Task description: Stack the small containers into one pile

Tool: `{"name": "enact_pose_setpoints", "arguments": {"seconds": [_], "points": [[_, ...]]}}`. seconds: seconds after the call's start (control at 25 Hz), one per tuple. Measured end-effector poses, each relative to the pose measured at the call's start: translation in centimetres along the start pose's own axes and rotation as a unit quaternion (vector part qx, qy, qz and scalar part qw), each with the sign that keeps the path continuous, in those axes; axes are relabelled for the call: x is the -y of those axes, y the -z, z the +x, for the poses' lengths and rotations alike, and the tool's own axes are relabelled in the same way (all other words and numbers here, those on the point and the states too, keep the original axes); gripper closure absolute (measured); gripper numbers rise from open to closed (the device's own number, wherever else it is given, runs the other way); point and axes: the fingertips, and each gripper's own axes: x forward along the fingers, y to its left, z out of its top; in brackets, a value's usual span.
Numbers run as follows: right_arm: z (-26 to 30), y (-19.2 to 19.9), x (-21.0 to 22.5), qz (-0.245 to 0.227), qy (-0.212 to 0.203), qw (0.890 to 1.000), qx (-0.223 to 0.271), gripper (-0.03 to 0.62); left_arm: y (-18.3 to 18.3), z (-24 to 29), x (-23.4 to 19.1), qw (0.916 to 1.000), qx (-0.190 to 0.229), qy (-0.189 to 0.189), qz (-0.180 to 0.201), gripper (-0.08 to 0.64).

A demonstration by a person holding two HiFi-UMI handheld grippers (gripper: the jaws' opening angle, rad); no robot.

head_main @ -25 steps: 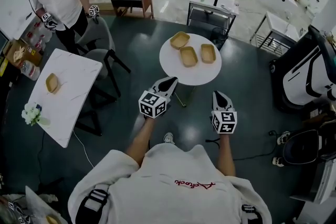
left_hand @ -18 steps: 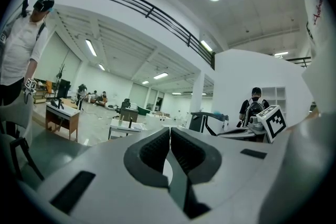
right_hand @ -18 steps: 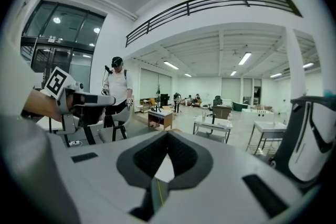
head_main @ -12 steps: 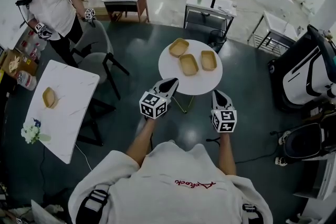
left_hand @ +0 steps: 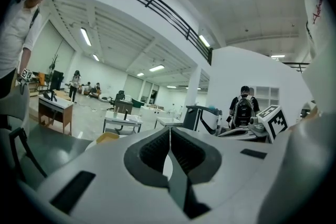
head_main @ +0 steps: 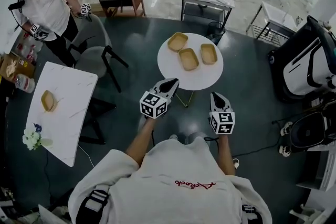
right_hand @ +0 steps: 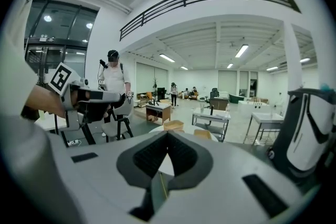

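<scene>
Nothing stacked: three containers (head_main: 188, 59) lie singly on the round table (head_main: 170, 68), upper centre; left gripper (head_main: 169, 83), right gripper (head_main: 217, 96) clenched empty

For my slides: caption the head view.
Left gripper and right gripper, shut, empty, near a round table with three unstacked containers.

Three containers (head_main: 188, 59) on round table (head_main: 172, 68)
</scene>
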Motion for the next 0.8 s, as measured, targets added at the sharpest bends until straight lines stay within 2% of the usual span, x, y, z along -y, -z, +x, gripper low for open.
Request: {"name": "enact_pose_setpoints", "arguments": {"seconds": [0.24, 0.8], "points": [[-1.2, 0.7, 0.1, -0.003, 0.003, 1.0, -0.006, 0.572, 1.1, 0.2, 1.2, 0.9999, -0.006, 0.007, -0.008, 0.541], [-0.6, -0.6, 0.3, -0.007, -0.002, 1.0, 0.024, 0.572, 1.8, 1.5, 1.2, 0.9998, -0.012, 0.014, -0.002, 0.541]]}}
